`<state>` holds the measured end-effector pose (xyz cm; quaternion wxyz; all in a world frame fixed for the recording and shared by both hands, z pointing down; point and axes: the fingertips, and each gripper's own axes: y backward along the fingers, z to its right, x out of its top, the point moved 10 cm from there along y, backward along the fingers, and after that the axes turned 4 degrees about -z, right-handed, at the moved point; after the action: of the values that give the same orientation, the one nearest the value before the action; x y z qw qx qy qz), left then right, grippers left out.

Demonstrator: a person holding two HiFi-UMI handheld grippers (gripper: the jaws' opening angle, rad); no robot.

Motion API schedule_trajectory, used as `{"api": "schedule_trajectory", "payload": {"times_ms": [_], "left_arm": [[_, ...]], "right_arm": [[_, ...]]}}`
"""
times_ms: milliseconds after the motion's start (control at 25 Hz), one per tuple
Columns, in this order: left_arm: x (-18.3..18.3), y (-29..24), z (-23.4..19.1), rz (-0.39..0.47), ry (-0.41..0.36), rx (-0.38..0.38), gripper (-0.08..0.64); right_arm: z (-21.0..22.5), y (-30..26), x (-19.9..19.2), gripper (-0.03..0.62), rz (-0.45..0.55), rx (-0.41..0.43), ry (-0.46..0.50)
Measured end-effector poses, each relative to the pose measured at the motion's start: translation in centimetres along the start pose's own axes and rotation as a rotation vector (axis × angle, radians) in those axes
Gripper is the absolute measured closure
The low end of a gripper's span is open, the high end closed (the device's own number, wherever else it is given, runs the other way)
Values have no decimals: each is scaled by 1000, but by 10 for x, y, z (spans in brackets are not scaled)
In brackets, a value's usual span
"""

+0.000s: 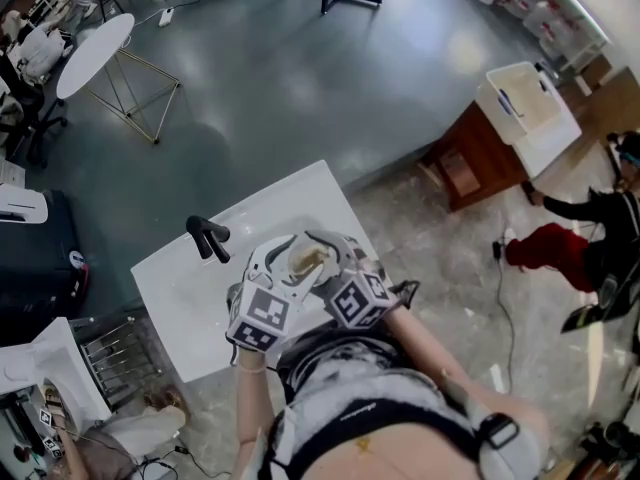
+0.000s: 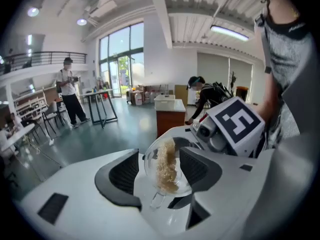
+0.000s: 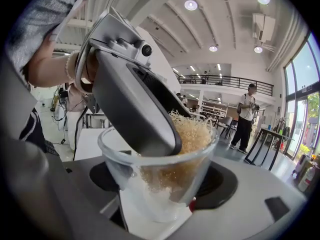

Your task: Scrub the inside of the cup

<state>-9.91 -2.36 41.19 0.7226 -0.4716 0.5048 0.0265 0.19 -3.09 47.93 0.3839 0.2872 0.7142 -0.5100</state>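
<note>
The glass cup [image 3: 150, 201] looked light, rigid, slick and breakable, best clamped across its wall, as the right gripper [image 3: 164, 180] did over the white sink [image 1: 175, 293]; the left gripper [image 2: 157, 171] stood wide, one jaw inside beside the springy scrubber [image 3: 195, 129]; a grey floor [image 1: 280, 78] and open hall lay beyond

White left claw [image 2: 160, 171] and right claw [image 3: 160, 181], black ribbed pads [image 2: 122, 173]
</note>
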Motion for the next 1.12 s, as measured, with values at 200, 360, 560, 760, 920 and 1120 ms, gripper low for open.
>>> {"api": "schedule_trajectory", "payload": {"times_ms": [200,360,560,760,920,1120], "left_arm": [[-6,-14,4,-174,-98,18,284],[-10,-21,7,-261,-125,0,284],[-11,-27,9,-323,-160,6,293],[-8,-26,11,-306,-161,41,333],[-5,-22,12,-290,-179,85,336],[-2,-15,12,-275,-186,109,336]], "right_arm": [[-9,-4,-2,198,-6,-12,48],[-17,-3,-3,199,-27,-10,80],[-24,-2,-2,198,-35,0,93],[-23,-1,-4,198,-29,-6,88],[-20,0,-2,198,-26,-7,85],[-19,-2,-4,198,-38,-12,73]]}}
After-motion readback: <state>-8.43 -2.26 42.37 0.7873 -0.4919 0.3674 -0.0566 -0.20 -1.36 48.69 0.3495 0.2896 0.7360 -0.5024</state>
